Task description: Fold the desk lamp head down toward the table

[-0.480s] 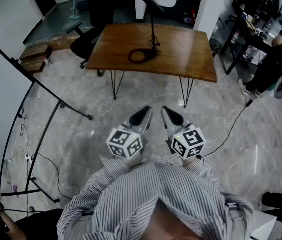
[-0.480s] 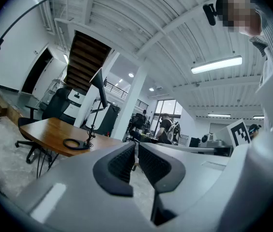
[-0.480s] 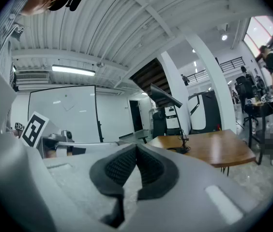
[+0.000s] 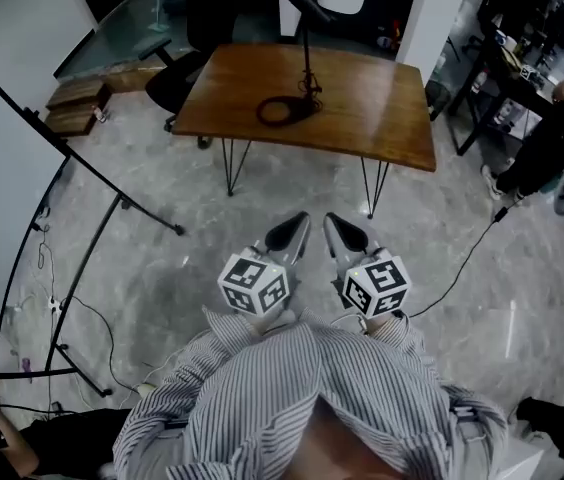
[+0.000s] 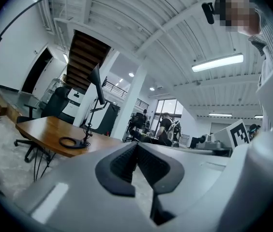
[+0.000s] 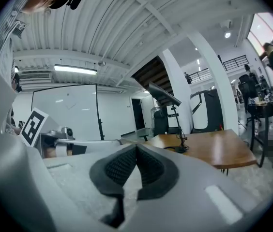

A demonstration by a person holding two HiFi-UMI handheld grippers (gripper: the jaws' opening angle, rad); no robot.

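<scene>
Head view, looking down: a person in a striped shirt (image 4: 302, 398) holds two grippers side by side before the chest, over the grey floor (image 4: 162, 268). The left gripper (image 4: 297, 224) has its jaws pressed together on nothing, and the right gripper (image 4: 338, 226) is the same. Well apart, farther ahead, the lamp (image 4: 307, 63) stands on the wooden table (image 4: 382, 108), its head raised.

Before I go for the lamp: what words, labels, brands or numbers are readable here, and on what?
No readable text anywhere.
The left gripper and right gripper: black-and-white square patterns only, no letters or digits.
The desk lamp and table: no print that can be made out.
</scene>
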